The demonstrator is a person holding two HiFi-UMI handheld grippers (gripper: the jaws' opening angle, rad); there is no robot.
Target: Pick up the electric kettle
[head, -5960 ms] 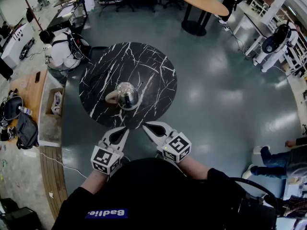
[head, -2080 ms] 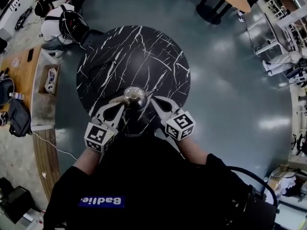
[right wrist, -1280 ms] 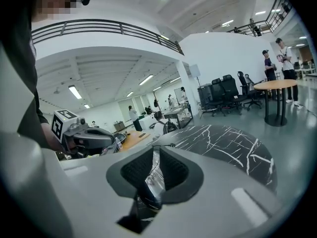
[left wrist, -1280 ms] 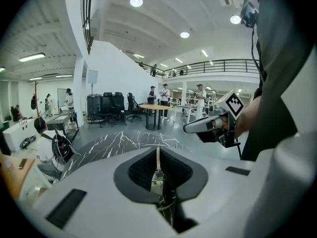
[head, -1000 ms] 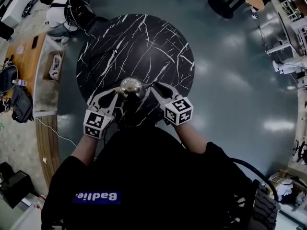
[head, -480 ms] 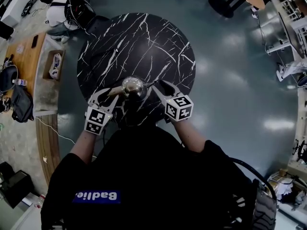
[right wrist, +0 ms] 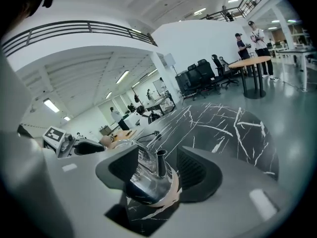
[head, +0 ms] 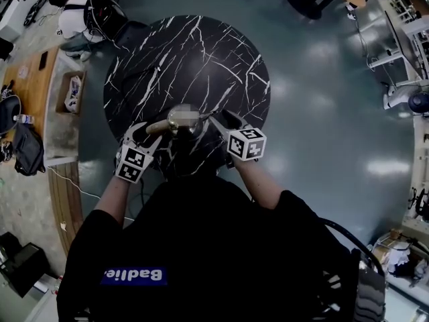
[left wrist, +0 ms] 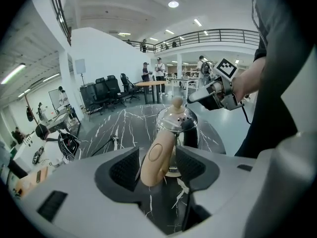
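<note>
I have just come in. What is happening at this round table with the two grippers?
A person holds a gripper in each hand at a steel electric kettle, which seems to stand on the black marble table. The left gripper has just been opening its jaws; the kettle's beige handle is between them, not pressed. The right gripper has just been opening too, with the spout between its jaws. Neither gripper grips the kettle now.

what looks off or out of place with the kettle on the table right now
Nothing stands out. The electric kettle stands upright on the marble table, lid on, no spill visible. The left gripper has its jaws, which have just been opening, apart around the beige handle; the right gripper, likewise just opening, flanks the spout.
</note>
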